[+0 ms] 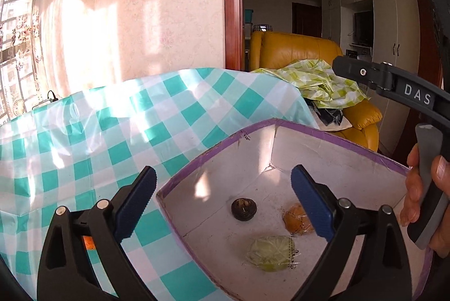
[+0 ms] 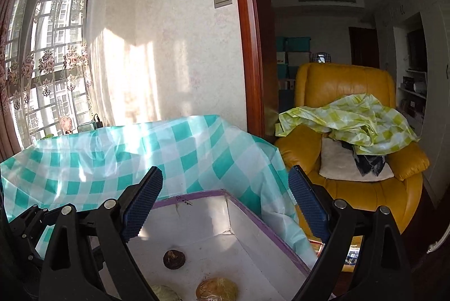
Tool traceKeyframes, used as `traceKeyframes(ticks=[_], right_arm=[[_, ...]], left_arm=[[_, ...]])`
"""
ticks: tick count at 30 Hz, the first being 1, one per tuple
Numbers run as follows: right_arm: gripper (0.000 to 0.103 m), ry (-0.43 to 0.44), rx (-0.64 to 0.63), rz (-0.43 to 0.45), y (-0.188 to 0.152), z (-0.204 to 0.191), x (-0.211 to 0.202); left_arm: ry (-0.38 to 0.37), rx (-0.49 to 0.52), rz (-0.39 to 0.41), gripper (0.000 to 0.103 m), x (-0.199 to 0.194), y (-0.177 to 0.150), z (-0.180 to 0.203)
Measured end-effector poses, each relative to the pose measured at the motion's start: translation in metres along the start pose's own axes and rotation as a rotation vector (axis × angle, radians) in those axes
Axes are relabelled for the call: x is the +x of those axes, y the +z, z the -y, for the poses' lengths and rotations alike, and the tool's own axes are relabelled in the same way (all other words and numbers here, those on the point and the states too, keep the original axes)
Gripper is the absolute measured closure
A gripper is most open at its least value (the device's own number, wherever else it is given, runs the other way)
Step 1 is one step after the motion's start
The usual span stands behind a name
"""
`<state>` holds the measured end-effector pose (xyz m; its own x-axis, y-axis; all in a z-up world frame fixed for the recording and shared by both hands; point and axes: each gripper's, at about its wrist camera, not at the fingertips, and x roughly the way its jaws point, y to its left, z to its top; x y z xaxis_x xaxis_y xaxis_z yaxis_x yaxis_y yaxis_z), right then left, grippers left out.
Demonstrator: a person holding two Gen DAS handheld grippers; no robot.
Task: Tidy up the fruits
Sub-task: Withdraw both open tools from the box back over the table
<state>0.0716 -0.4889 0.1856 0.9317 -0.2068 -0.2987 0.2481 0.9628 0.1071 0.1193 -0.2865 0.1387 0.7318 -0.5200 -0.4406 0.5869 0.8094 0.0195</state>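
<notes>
A white cardboard box with a purple rim [image 1: 197,164] [image 2: 253,212] sits on a table with a teal checked cloth [image 1: 84,146] [image 2: 84,160]. Inside lie a dark brown fruit [image 1: 243,208] [image 2: 173,259], a wrapped orange fruit [image 1: 295,219] [image 2: 216,289] and a wrapped pale green fruit [image 1: 270,253] [image 2: 166,294]. My left gripper [image 1: 223,202] is open and empty above the box, straddling its left rim. My right gripper [image 2: 225,202] is open and empty above the box's far corner; its body and the hand holding it show in the left wrist view [image 1: 416,101].
A yellow leather armchair [image 2: 351,188] [image 1: 295,47] stands right of the table, with a green checked cloth [image 2: 351,118] and a cushion [image 2: 337,163] on it. A wall and red door frame [image 2: 247,47] stand behind. A window is at far left.
</notes>
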Motion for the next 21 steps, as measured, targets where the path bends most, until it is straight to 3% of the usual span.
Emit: traceKeyframes(ticks=[8,12,19,20,21], right_arm=[[0.014,0.026,0.066,0.059,0.001,-0.004,-0.028],[0.014,0.051,0.105,0.05,0.0,-0.003,-0.039],[0.014,0.094,0.132,0.024,-0.009,-0.01,-0.064],[0.013,0.103,0.137,0.022,-0.011,-0.012,-0.069],[0.004,0.109,0.143,0.024,-0.014,-0.013,-0.075]], left_arm=[[0.051,-0.071,0.006,0.002,-0.059,-0.021,-0.033],[0.135,-0.083,-0.008,0.002,-0.087,-0.037,-0.057],[0.204,-0.242,-0.007,0.002,-0.136,-0.072,-0.113],[0.224,-0.259,-0.002,0.002,-0.144,-0.077,-0.119],[0.242,-0.275,0.005,0.002,-0.152,-0.082,-0.125]])
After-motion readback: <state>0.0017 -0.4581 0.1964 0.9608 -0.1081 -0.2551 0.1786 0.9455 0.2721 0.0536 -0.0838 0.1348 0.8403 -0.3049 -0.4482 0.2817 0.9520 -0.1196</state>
